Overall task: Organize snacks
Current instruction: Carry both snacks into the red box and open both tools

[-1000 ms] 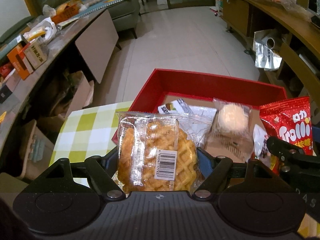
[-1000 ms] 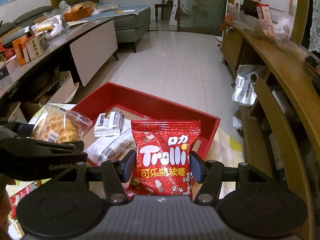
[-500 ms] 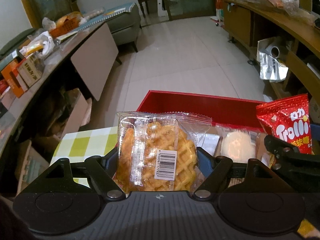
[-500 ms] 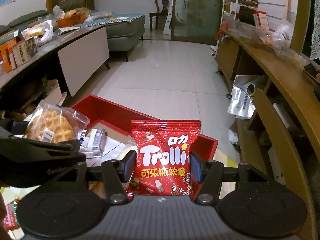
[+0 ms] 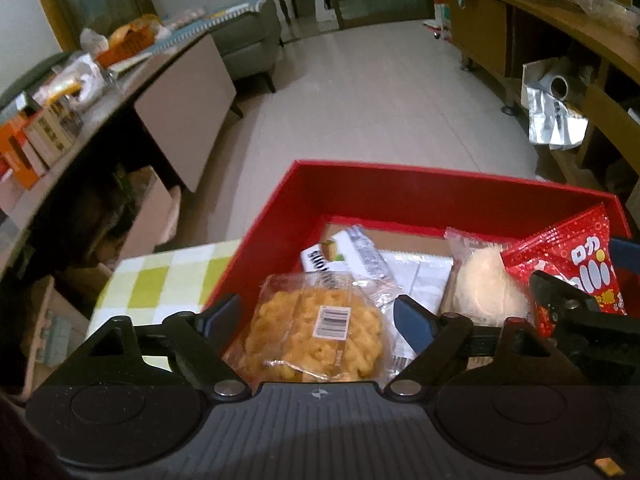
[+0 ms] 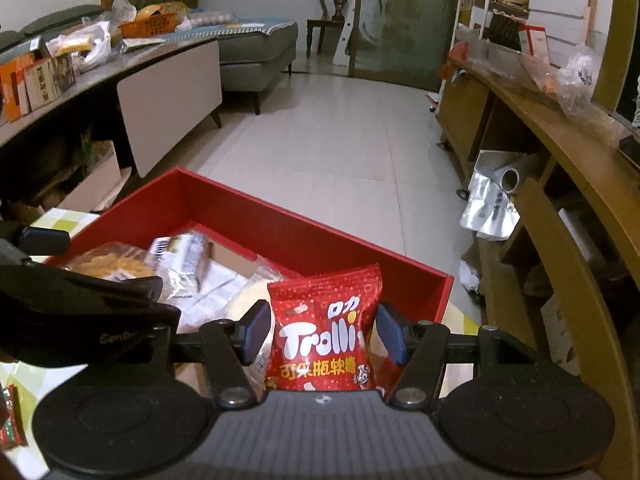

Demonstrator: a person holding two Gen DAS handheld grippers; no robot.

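Observation:
A red box [image 5: 400, 176] sits on a green-checked cloth [image 5: 168, 276]. The waffle packet [image 5: 316, 332] lies inside the box near its left wall. My left gripper [image 5: 316, 316] straddles it with its jaws opening and a gap on each side of the packet. A red Trolli bag [image 6: 324, 332] stands at the box's right end [image 6: 440, 292] between the jaws of my right gripper [image 6: 324, 334]. Those jaws are opening too, and their pads look just off the bag. A round pale cake packet [image 5: 484, 284] and a white wrapper [image 5: 348, 256] also lie in the box.
A long low cabinet [image 6: 168, 92] with boxes and bags on top runs along the left, with a grey sofa [image 6: 256, 56] behind it. Wooden shelving [image 6: 560, 152] lines the right, and a foil bag [image 6: 492, 204] sits beside it. A small red packet [image 6: 10, 420] lies on the cloth.
Both grippers came down over the box. The waffle packet left the left jaws and lies flat in the box. The Trolli bag sank lower between the right jaws, which widened a little.

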